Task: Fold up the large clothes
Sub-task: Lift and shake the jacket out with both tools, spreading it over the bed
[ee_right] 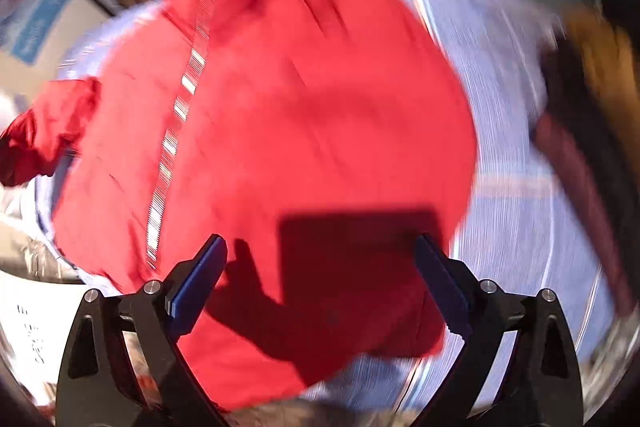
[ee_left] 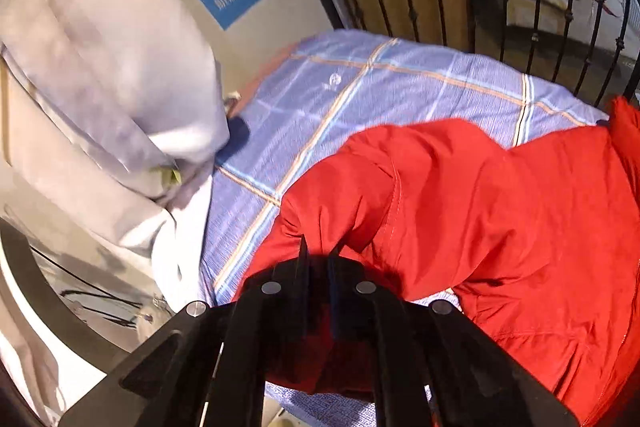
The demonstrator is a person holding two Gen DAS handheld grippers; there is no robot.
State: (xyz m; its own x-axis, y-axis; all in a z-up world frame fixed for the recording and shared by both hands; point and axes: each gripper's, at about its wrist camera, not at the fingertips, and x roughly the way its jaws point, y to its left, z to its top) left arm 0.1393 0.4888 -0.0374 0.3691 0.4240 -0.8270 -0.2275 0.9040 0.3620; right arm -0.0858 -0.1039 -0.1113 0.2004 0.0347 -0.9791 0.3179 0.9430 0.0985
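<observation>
Pinching red jacket [ee_left: 500, 195], left hand-held gripper [ee_left: 320, 255].

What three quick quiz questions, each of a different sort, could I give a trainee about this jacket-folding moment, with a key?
1. True or false: the left gripper is shut on the red jacket.
2. Multiple choice: the right gripper is (A) shut on a sleeve, (B) open above the jacket, (C) out of view.
3. Fill in: the jacket lies on a blue ____ bedsheet.

Key
1. True: its fingers are pressed together with red fabric pinched between them.
2. B: the jaws stand wide apart, with nothing between them but the jacket beneath.
3. Checked: the sheet has crossing orange and white lines.
</observation>
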